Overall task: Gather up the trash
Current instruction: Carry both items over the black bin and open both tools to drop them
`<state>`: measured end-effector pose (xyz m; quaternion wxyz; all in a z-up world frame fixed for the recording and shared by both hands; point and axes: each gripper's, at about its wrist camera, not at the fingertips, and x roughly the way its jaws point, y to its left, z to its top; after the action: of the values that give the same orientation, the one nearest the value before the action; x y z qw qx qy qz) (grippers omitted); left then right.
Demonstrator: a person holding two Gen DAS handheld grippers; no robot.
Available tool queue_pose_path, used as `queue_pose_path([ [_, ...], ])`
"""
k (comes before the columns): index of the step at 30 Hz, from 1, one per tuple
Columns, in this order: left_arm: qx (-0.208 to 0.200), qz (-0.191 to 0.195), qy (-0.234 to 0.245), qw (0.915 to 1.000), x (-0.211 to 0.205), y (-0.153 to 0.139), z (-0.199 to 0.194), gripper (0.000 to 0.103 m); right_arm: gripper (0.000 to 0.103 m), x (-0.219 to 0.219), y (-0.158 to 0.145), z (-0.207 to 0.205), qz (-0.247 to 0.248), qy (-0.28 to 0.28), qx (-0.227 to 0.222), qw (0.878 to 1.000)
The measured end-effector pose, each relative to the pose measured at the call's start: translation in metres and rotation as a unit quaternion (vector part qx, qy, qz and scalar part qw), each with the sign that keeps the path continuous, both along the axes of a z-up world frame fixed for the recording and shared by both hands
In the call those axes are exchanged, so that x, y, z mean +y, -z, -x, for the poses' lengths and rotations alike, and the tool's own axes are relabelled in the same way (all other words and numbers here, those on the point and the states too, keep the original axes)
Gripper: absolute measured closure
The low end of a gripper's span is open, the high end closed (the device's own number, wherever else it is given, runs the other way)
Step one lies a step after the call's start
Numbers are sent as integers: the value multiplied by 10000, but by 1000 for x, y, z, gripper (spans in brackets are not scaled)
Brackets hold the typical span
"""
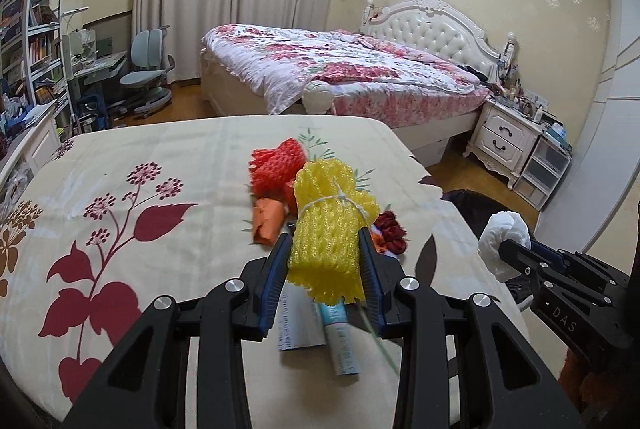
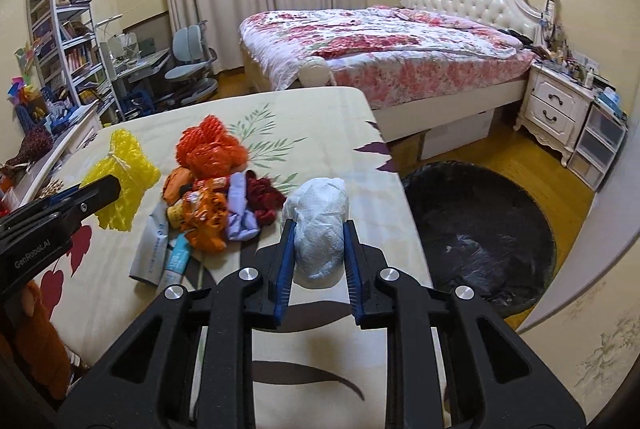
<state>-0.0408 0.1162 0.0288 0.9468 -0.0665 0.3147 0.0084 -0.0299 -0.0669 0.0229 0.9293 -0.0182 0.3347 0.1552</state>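
The left gripper (image 1: 326, 249) clamps a yellow foam-net fruit sleeve tied with white string (image 1: 330, 229), lifted above the floral cream tablecloth (image 1: 140, 165); its lower end hides part of the pile beneath. The right gripper (image 2: 318, 249) squeezes a crumpled white tissue wad (image 2: 320, 225) near the table's right edge; whether the wad touches the cloth cannot be told. The rest of the trash lies between them on the table: a red foam net (image 2: 208, 149), orange snack wrappers (image 2: 202, 217), a lilac scrap (image 2: 240, 209), a dark red crumpled piece (image 2: 264, 199) and grey-blue printed pouches (image 2: 160, 249), partly covered, their print unreadable. A black round bin bag (image 2: 480, 233) sits on the floor just right of the table, its contents indistinct.
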Motion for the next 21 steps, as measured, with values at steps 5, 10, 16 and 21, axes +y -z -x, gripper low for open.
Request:
queue_pose_path([
  [5, -97, -18, 385, 9992, -35, 0, -18, 67, 80, -33, -1, -13, 56, 460, -113, 9989],
  [10, -172, -71, 728, 9972, -70, 1, -36, 67, 80, -62, 3, -26, 58, 824, -163, 9965],
  [16, -187, -110, 1024, 9945, -104, 8, -59, 67, 80, -89, 12, -43, 66, 1152, -180, 9932],
  [21, -141, -134, 1211, 9924, -130, 16, -79, 67, 80, -111, 22, -56, 37, 1390, -136, 9902],
])
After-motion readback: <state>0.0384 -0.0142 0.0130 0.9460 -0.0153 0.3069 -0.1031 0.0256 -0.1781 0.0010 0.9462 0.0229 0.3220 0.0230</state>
